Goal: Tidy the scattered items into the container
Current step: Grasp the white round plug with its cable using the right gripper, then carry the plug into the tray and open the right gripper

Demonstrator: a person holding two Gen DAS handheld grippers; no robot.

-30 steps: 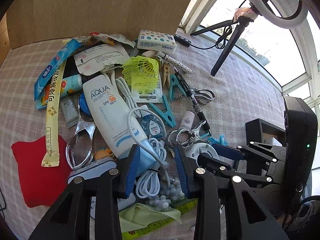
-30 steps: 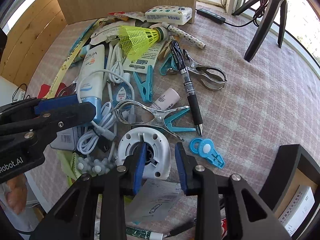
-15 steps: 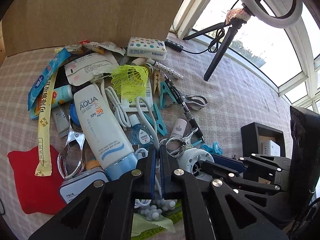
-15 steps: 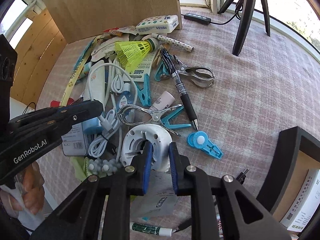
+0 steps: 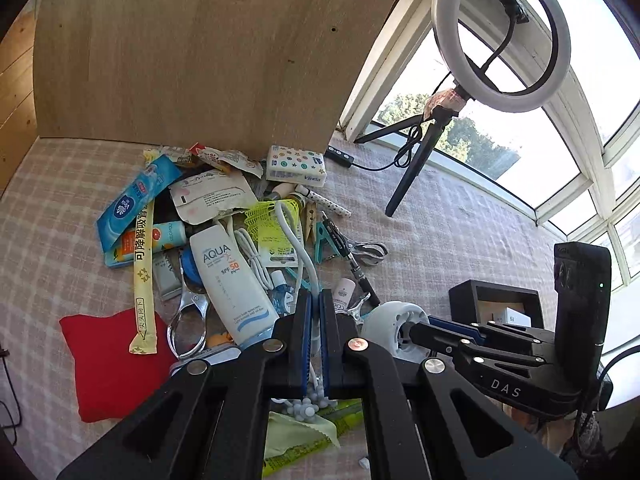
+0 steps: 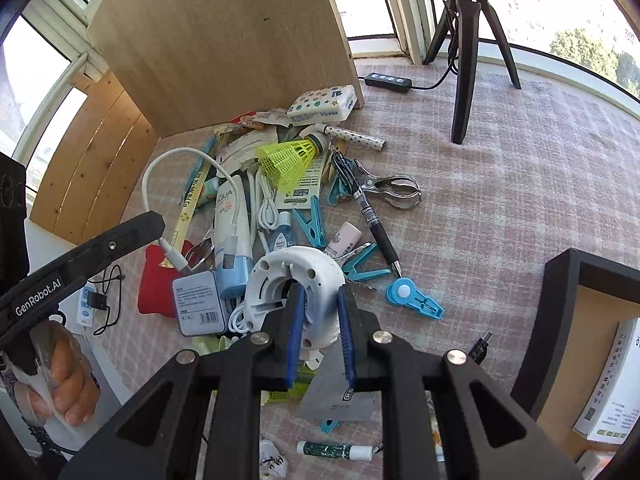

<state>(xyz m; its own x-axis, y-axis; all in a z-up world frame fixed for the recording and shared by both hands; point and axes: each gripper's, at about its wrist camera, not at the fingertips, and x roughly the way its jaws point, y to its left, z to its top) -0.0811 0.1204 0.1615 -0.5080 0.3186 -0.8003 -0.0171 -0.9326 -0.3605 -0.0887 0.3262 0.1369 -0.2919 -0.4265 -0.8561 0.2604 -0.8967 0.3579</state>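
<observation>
The left gripper (image 5: pixel 315 344) is pinching a white charging cable (image 5: pixel 298 244) tightly between its blue pads, jaws nearly touching, and the cable is arching up and away from it over the pile. In the right wrist view the same cable (image 6: pixel 176 164) is looping high above the clutter, its plug end hanging just below the left claw's tip. The right gripper (image 6: pixel 318 336) is clamping narrowly on the rim of a white round plastic device (image 6: pixel 292 280), which is tilting between the pads.

Just ahead of the left claw a white sunscreen tube (image 5: pixel 228 280) marked AQUA is lying among metal clips. Further out, a neon yellow shuttlecock (image 6: pixel 286 158), teal clothespins (image 6: pixel 312 226), a black pen (image 6: pixel 366 212) and a tissue pack (image 6: pixel 322 106) are sitting scattered on the checked tablecloth (image 6: pixel 500 200). To the left claw's left a red cloth pouch (image 5: pixel 108 360) is lying flat. To the right of the right claw, the black container (image 6: pixel 560 312) is standing, open-topped, with a white box inside. Beyond everything, a wooden board (image 5: pixel 192 52) is standing upright, and a ring light on a tripod (image 5: pixel 500 36) is rising by the window. A person's hand (image 6: pixel 60 380) is gripping the left tool's handle.
</observation>
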